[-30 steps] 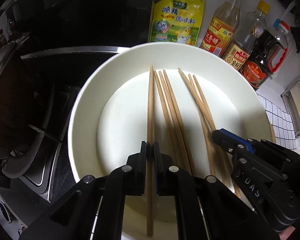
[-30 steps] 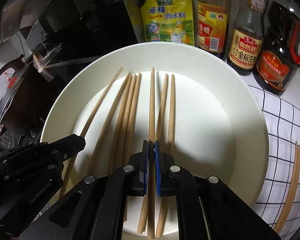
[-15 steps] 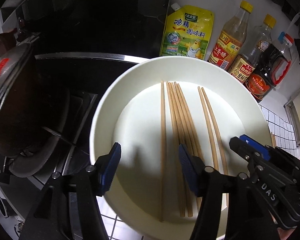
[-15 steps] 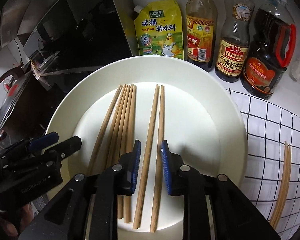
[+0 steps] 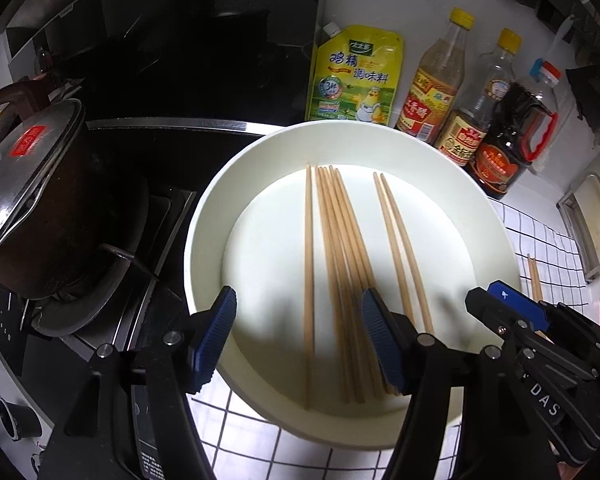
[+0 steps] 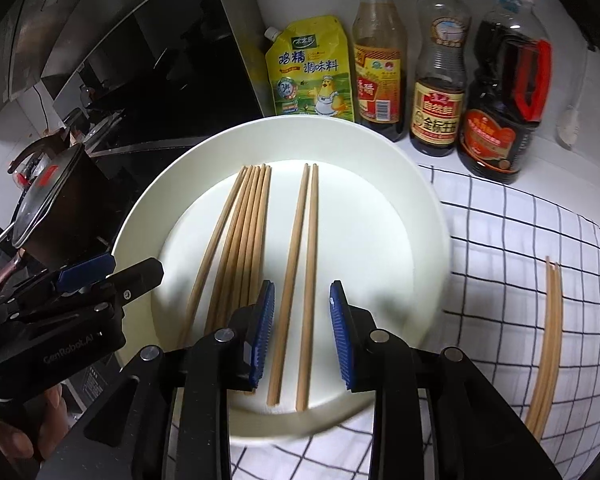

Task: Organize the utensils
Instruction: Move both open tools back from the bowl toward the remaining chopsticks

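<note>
A wide white plate [image 5: 204, 232] [image 6: 428, 208] holds several wooden chopsticks lying side by side. In the left wrist view they are a single chopstick [image 5: 308, 280], a bundle [image 5: 340, 260] and a pair [image 5: 396, 248]. My left gripper [image 5: 300, 332] hangs above the plate's near rim, jaws opening, with the single stick and part of the bundle below the gap, untouched. My right gripper [image 6: 302, 320] hangs over the pair [image 6: 304, 240], jaws opening, pads clear of them. A few more chopsticks [image 6: 548, 340] lie on the checked cloth to the right.
A lidded dark pot [image 5: 40, 184] sits on the stove left of the plate. A yellow seasoning pouch [image 6: 308, 68] and three sauce bottles [image 6: 436, 80] line the back wall. The checked cloth [image 6: 500, 240] spreads right; a metal tray edge [image 5: 592, 220] lies beyond.
Both grippers were shut on a chopstick each; they let go, opened, and drew back and up from the plate. The released sticks now lie in the plate.
</note>
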